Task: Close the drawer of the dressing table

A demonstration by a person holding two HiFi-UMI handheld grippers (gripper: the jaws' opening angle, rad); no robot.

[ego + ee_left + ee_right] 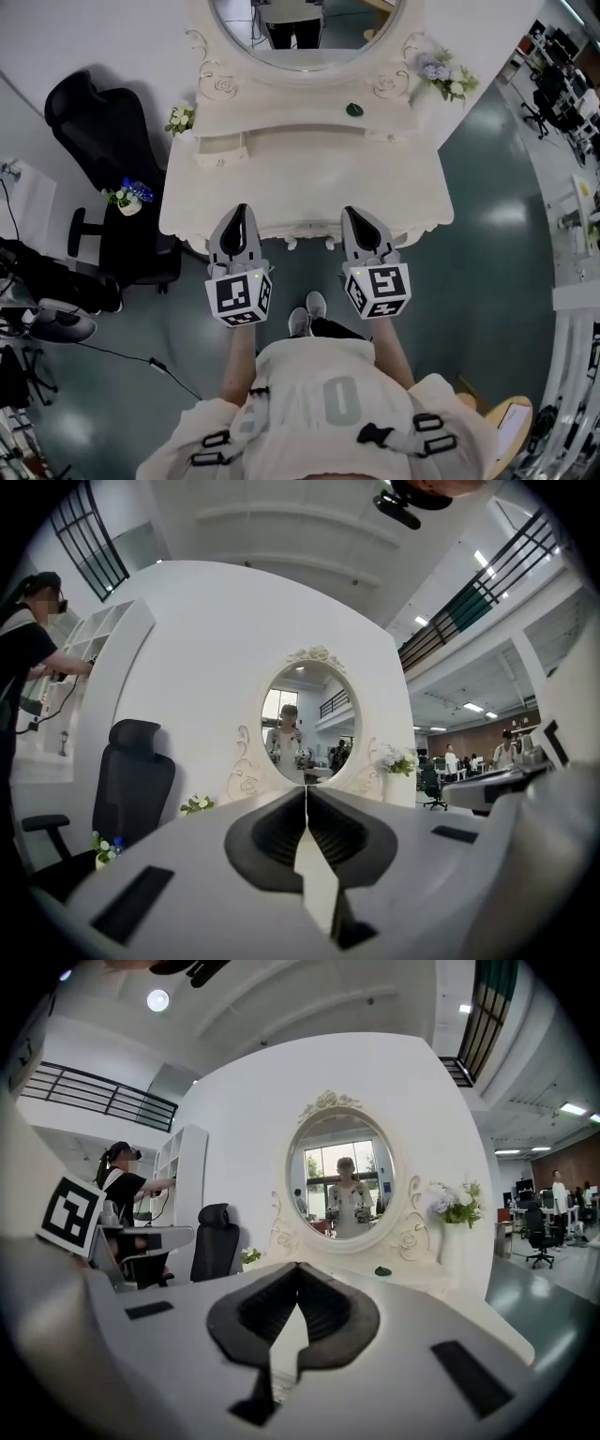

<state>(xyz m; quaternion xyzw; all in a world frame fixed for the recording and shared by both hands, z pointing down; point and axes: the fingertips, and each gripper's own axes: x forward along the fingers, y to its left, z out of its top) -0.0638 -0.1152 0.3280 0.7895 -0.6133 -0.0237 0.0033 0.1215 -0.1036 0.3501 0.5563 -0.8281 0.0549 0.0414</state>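
Though near, dressing table (309, 178) beyond tongs (240, 210) (355, 213)

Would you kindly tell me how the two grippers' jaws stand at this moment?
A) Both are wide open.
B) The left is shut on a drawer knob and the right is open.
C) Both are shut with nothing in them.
C: in each gripper's own view, the jaws of the left gripper and of the right gripper meet at their tips with nothing between them.
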